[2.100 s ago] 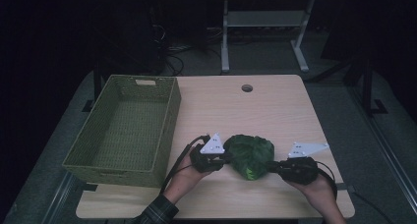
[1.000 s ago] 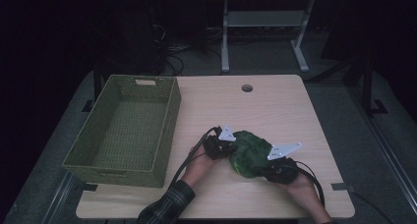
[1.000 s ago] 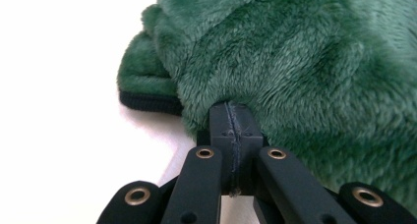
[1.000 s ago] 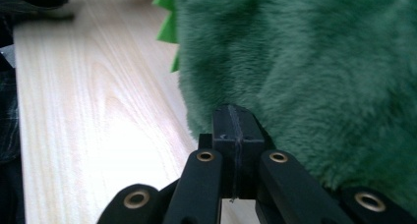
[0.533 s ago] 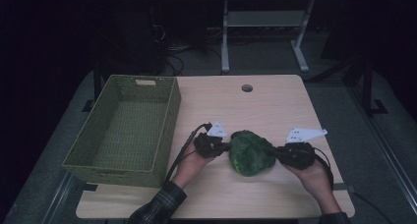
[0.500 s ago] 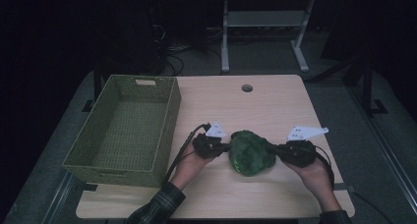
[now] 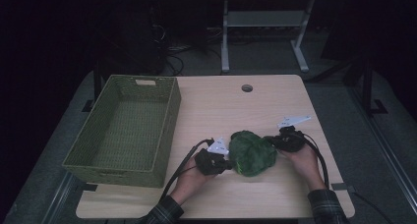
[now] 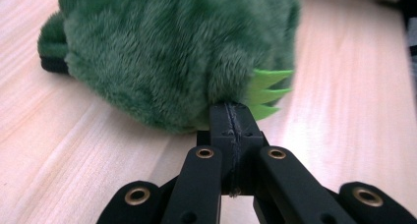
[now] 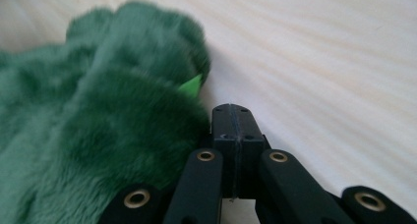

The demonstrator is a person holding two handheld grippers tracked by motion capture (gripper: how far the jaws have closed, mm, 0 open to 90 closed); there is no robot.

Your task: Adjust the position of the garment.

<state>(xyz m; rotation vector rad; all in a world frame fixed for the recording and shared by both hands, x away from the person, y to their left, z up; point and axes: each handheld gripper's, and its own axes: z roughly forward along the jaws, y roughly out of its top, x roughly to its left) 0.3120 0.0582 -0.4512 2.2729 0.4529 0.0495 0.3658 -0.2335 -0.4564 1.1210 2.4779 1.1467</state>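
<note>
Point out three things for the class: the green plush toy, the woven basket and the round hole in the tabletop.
green plush toy (image 7: 252, 153), high view, middle of its furry body.
woven basket (image 7: 171, 120), high view, its right wall.
round hole (image 7: 247, 88), high view, its centre near the table's far edge.

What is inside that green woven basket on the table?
Nothing that I can see: the basket shows just its bare woven floor. Its near wall hides the strip of floor right behind it. The green plush toy lies outside, on the table.

basket (image 7: 123, 126) walls left (tall), far tabletop (image 7: 236, 106) free
</note>
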